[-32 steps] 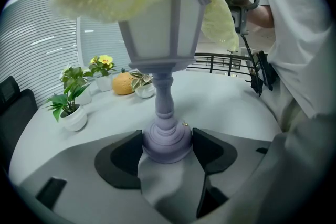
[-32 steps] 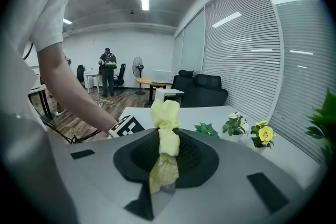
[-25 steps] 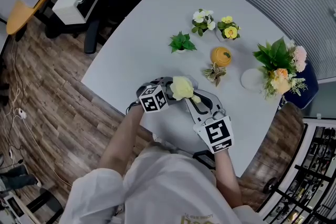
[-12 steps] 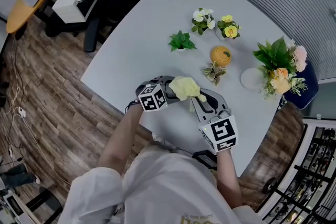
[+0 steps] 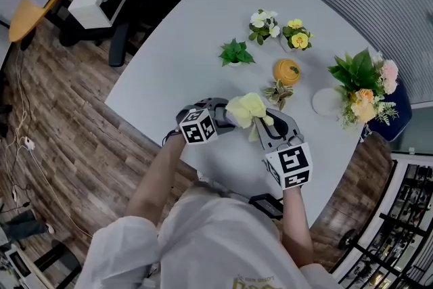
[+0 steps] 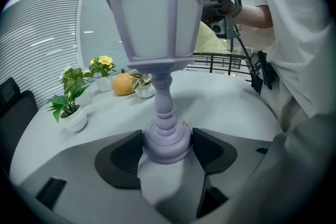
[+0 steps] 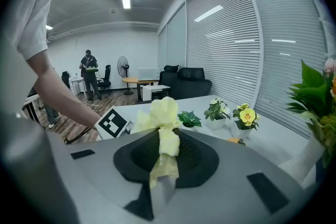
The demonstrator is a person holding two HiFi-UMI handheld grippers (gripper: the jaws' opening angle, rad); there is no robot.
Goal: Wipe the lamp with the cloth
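Within left claw (image 6: 167, 153), pale lilac lantern-shaped lamp (image 6: 157, 23) by its round base; in right claw (image 7: 167, 160), crumpled yellow cloth (image 7: 164, 110).

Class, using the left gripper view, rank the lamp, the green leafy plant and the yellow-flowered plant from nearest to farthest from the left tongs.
1. The lamp: centre, its base clamped between the left tongs.
2. The green leafy plant: on the table, left of the lamp.
3. The yellow-flowered plant: farther back on the left, towards the blinds.
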